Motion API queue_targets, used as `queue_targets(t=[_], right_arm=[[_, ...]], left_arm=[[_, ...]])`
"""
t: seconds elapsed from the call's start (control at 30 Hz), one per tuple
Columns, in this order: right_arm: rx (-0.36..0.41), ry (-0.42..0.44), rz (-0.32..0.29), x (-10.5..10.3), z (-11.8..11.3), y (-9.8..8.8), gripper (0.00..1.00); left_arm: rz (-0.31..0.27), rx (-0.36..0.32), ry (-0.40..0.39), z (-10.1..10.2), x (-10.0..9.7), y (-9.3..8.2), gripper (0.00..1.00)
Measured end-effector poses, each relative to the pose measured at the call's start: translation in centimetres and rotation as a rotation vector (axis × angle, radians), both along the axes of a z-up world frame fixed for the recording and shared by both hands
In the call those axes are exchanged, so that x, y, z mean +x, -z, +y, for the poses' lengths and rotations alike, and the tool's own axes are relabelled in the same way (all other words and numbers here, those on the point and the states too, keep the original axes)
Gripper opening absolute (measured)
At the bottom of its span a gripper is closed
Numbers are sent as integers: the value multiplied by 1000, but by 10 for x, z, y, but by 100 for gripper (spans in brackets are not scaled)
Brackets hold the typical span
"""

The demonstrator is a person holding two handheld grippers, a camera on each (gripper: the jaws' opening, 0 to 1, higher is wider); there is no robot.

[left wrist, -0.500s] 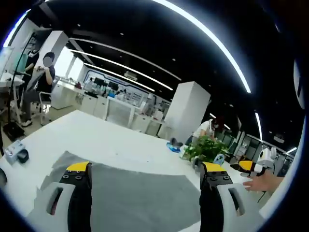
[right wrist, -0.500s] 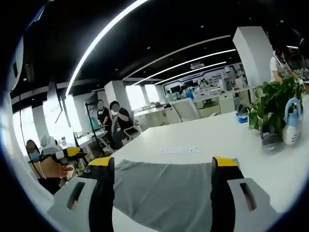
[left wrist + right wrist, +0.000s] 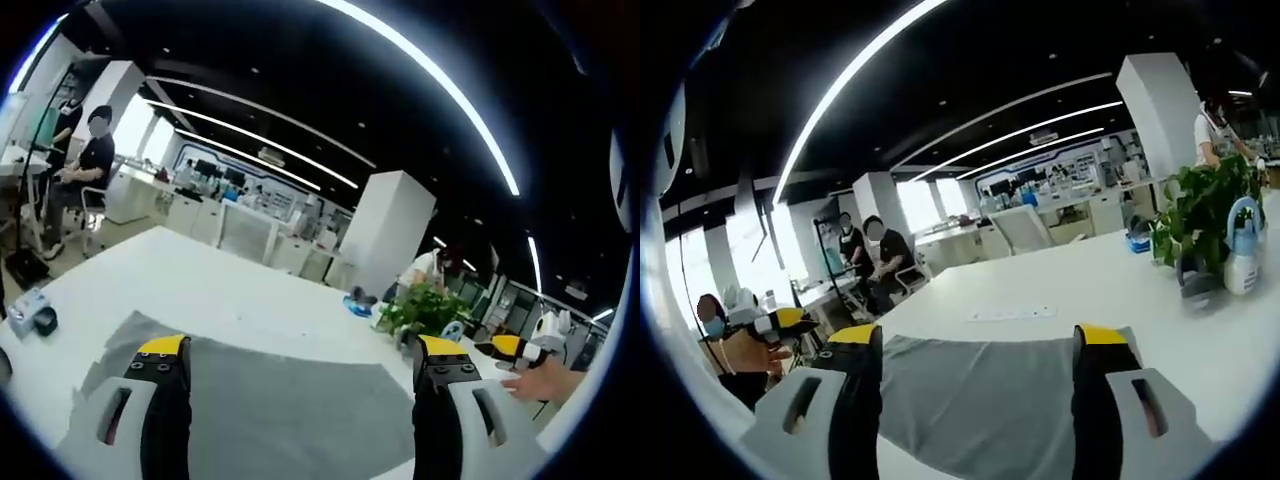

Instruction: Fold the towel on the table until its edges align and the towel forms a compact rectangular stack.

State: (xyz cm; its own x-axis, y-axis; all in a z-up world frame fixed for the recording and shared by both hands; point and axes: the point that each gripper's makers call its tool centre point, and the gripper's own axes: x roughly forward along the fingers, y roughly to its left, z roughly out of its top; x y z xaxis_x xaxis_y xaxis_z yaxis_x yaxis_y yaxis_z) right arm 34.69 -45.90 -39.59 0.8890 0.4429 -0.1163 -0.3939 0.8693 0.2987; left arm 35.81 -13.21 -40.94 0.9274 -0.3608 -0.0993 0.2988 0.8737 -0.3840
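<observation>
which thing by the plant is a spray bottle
The blue-topped spray bottle, standing upright on the white table right of the potted plant; the blue item left of the plant sits low and flat.

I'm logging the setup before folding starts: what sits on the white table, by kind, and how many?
Grey towel: 1
Potted plant: 1
Spray bottle: 1
Blue item by the plant: 1
Small box at the table edge: 1
Total: 5
</observation>
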Motion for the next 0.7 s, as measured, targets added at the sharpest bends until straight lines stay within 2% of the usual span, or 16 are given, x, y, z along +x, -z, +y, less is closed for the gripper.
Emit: queue_targets(t=[0.7], right_arm=[[-35, -29, 4, 1, 10, -1, 73]], left_arm=[[14, -1, 16, 2, -3, 2, 91]])
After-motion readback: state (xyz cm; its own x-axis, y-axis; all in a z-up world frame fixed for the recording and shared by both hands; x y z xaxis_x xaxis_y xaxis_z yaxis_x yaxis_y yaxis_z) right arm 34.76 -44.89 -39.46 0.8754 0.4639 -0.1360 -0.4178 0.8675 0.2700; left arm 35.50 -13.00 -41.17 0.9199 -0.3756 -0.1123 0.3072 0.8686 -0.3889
